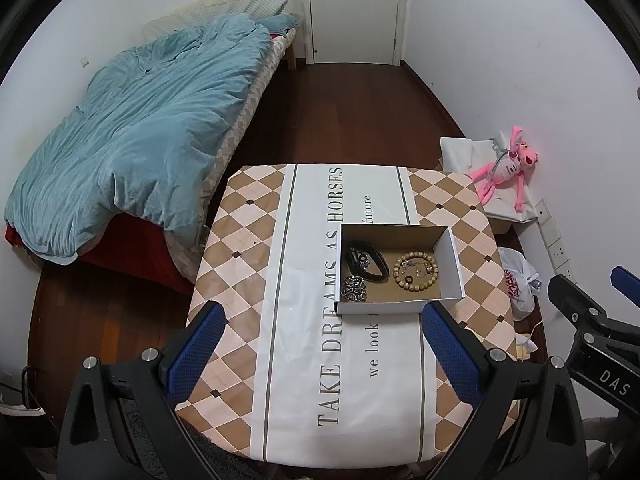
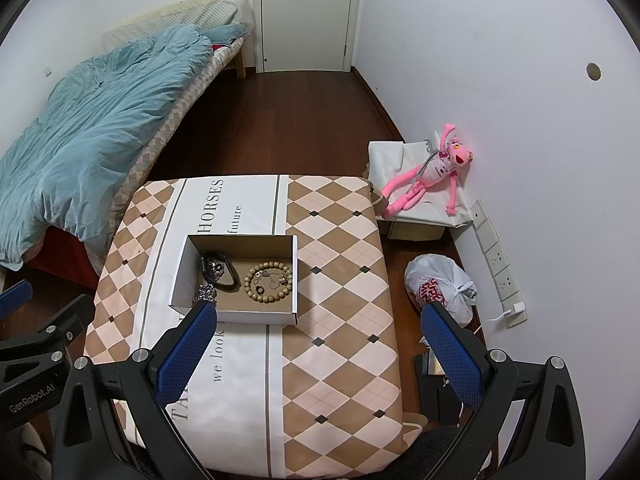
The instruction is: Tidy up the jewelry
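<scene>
Centre-right of the left wrist view: cardboard box point(image 1: 450, 258), open-topped, long axis running left to right, resting on the table point(image 1: 248, 248). Contents: wooden bead bracelet point(image 1: 416, 272) at right with small pieces inside its ring; black band point(image 1: 368, 266) at left centre; metal chain point(image 1: 354, 288) at lower left corner. All jewelry lies inside; none on the cloth. Box sits ahead of both tools. Left gripper point(image 1: 324, 354): fingers wide apart, empty, box up and right of its gap. Right gripper point(image 2: 320, 354): fingers wide apart, empty, its left finger overlapping the box's near wall in its own view; judged nearer.
</scene>
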The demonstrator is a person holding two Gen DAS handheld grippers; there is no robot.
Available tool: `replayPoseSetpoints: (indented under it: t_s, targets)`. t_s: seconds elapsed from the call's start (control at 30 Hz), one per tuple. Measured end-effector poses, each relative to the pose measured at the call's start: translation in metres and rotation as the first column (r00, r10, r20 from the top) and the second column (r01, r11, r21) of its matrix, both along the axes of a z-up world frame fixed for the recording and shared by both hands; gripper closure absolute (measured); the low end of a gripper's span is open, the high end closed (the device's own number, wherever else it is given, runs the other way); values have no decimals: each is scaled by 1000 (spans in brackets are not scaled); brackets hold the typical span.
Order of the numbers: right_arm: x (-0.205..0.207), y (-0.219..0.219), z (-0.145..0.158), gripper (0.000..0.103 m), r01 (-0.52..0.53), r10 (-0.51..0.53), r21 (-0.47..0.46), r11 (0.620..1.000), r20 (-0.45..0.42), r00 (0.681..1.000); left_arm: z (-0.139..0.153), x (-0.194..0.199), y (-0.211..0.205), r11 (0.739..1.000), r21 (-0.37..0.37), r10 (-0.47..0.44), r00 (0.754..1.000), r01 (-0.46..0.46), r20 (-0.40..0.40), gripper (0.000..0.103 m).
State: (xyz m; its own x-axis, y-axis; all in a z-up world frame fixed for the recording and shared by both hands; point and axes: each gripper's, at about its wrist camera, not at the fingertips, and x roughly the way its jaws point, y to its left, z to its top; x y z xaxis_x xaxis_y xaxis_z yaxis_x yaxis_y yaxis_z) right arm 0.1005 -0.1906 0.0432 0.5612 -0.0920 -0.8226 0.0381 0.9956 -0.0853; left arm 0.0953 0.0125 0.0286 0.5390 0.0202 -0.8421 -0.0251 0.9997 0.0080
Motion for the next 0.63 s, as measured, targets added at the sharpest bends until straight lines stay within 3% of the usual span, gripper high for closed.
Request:
replayPoseSetpoints:
  t_s: [0.63]
  targets:
    - [0, 0, 0, 0, 0, 0, 2, 1000, 0, 1000, 1, 0, -1, 1000, -1, -2, 1000, 2, 6, 3]
